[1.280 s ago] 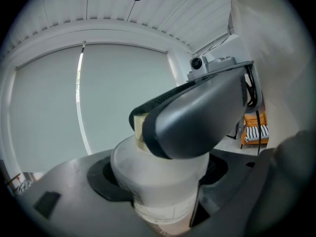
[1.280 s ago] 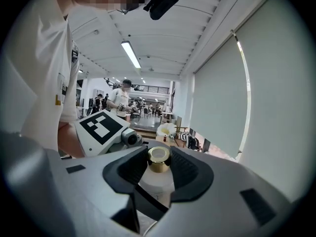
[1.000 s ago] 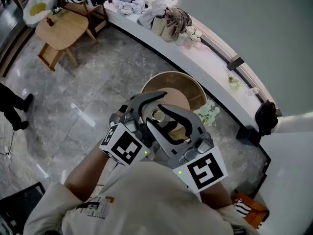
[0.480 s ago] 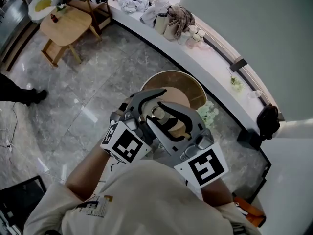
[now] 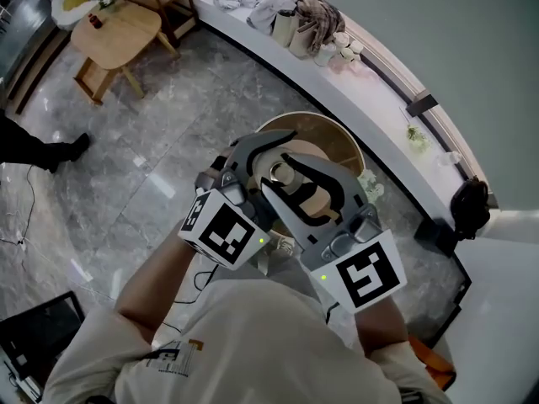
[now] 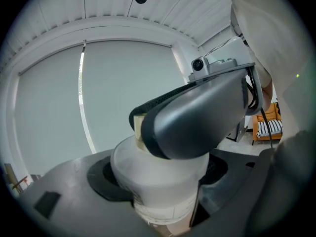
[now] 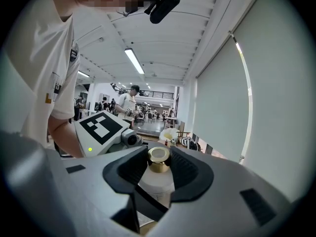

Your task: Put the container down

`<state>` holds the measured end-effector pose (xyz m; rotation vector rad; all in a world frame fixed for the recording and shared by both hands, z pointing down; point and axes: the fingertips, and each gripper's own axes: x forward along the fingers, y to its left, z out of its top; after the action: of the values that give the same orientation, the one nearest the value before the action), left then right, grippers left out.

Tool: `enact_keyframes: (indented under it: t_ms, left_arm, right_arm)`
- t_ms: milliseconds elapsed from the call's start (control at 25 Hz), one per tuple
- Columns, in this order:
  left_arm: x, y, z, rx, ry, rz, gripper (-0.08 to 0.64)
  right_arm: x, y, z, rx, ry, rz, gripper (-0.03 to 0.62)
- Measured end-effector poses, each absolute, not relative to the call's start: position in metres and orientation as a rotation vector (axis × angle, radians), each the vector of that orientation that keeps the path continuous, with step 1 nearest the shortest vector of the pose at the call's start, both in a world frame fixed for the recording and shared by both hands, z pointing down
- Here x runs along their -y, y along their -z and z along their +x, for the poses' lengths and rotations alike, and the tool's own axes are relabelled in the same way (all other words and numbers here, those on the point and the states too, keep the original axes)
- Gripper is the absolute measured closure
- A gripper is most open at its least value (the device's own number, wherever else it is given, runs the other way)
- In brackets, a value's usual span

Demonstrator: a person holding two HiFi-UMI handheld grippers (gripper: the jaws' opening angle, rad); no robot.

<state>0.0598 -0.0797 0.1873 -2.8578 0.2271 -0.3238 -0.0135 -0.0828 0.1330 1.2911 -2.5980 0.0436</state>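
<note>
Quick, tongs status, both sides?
Left tongs: closed on the container.
Right tongs: closed on its gold cap.

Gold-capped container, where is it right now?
At the centre of the head view, the gold-capped container is gripped by both the left tool and the right tool, over the round wooden table.

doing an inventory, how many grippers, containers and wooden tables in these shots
grey two-jaw grippers: 2, left gripper and right gripper
white plastic container with gold cap: 1
light wooden tables: 2, round table and small side table
total: 5
</note>
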Motion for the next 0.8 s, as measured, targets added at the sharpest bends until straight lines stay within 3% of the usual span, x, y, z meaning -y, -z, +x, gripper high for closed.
enact_keyframes:
  t_ms: [800]
  left_arm:
    - [0.191,-0.303,0.099,-0.259,0.322,-2.811,0.21]
  right_arm:
    - [0.188,-0.257,0.027,2.591,-0.022,1.227,0.453]
